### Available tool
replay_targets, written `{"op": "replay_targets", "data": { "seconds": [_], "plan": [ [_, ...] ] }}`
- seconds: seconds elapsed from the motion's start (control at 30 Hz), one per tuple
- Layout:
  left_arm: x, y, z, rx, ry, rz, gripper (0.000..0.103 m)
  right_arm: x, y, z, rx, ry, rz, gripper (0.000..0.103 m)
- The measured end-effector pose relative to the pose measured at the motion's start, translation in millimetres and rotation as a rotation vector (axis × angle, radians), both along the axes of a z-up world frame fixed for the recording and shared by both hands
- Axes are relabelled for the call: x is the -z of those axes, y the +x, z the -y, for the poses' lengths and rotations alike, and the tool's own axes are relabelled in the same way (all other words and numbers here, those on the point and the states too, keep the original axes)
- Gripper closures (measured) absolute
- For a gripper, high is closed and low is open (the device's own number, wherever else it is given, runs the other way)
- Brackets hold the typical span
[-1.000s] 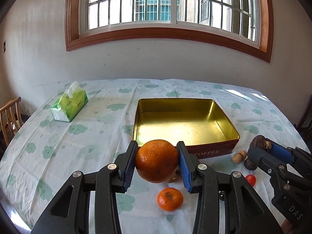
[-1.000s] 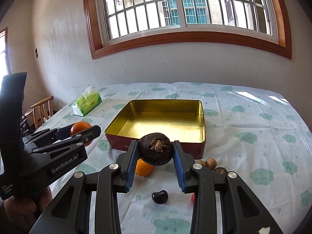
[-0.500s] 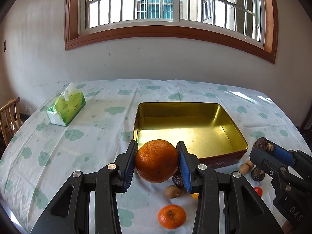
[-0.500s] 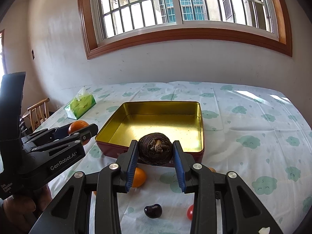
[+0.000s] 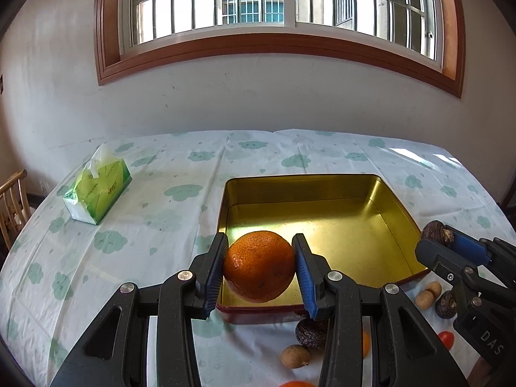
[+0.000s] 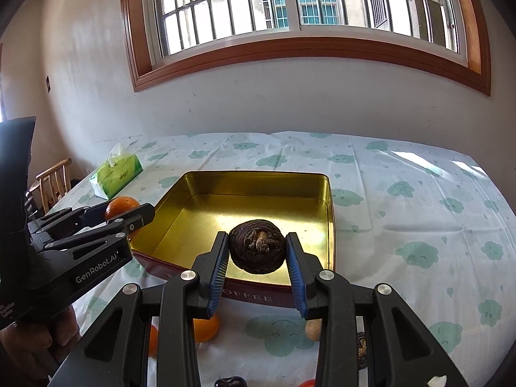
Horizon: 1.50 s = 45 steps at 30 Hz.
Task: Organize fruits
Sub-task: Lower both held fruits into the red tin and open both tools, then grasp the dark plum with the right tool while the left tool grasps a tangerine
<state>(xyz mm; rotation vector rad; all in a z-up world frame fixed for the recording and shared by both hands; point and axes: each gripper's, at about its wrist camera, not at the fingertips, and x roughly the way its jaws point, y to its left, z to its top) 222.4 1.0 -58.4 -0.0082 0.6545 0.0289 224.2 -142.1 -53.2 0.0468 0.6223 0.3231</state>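
My left gripper [image 5: 259,266] is shut on a large orange [image 5: 259,266] and holds it over the near left edge of the gold tin [image 5: 396,206]. My right gripper [image 6: 256,251] is shut on a dark brown wrinkled fruit [image 6: 256,251], held over the tin's near rim [image 6: 329,219]. The tin is empty inside. The right gripper also shows in the left wrist view [image 5: 451,242], and the left gripper with its orange shows in the right wrist view [image 6: 129,213].
Loose fruits lie on the cloth before the tin: a dark fruit [image 5: 309,332], a tan nut [image 5: 295,356], two nuts [image 5: 427,295], a red one [image 5: 446,338], a small orange [image 6: 204,327]. A green tissue box [image 5: 98,190] stands far left. A wooden chair [image 6: 53,179] stands by the table's left edge.
Both grippers have moved forward with their fruits, from in front of the tin to over its near edge. The loose fruits now lie lower in both views.
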Motion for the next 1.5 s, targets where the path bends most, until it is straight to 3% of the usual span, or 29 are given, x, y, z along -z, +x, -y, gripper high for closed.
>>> {"op": "replay_targets", "data": {
  "seconds": [0.3, 0.43, 0.5, 0.67, 0.73, 0.8, 0.93, 1.1, 1.23, 1.33, 1.5],
  "plan": [
    [21, 45, -1, 0.027, -0.003, -0.076, 0.061, 21, 44, -9, -0.024, -0.052, -0.053, 0.070],
    [30, 57, 5, 0.054, 0.034, -0.096, 0.060, 32, 59, -7, -0.018, -0.057, -0.085, 0.070],
    [30, 60, 9, 0.064, 0.055, -0.095, 0.057, 34, 62, -7, -0.021, -0.058, -0.090, 0.069],
    [30, 61, 13, 0.081, 0.071, -0.087, 0.034, 32, 61, -6, -0.019, -0.050, -0.084, 0.065],
    [26, 57, 16, 0.074, 0.099, -0.060, 0.028, 27, 58, -3, -0.015, -0.048, -0.070, 0.057],
    [21, 52, 15, 0.065, 0.109, -0.046, 0.027, 19, 50, 3, -0.007, -0.030, -0.052, 0.057],
    [3, 32, -1, 0.035, 0.067, 0.009, 0.027, -5, 23, 28, -0.004, 0.043, -0.010, 0.057],
    [-13, -10, -25, 0.043, 0.002, 0.056, 0.027, -18, -39, 58, -0.074, 0.065, 0.033, 0.056],
    [-7, -53, -37, 0.080, -0.059, 0.046, 0.027, 0, -89, 69, -0.150, 0.062, -0.012, 0.055],
    [10, -82, -40, 0.086, -0.076, 0.007, 0.027, 18, -114, 53, -0.238, 0.040, -0.047, 0.055],
    [31, -116, -47, 0.071, -0.103, -0.056, 0.027, 37, -114, 13, -0.307, -0.087, -0.059, 0.058]
  ]
}}
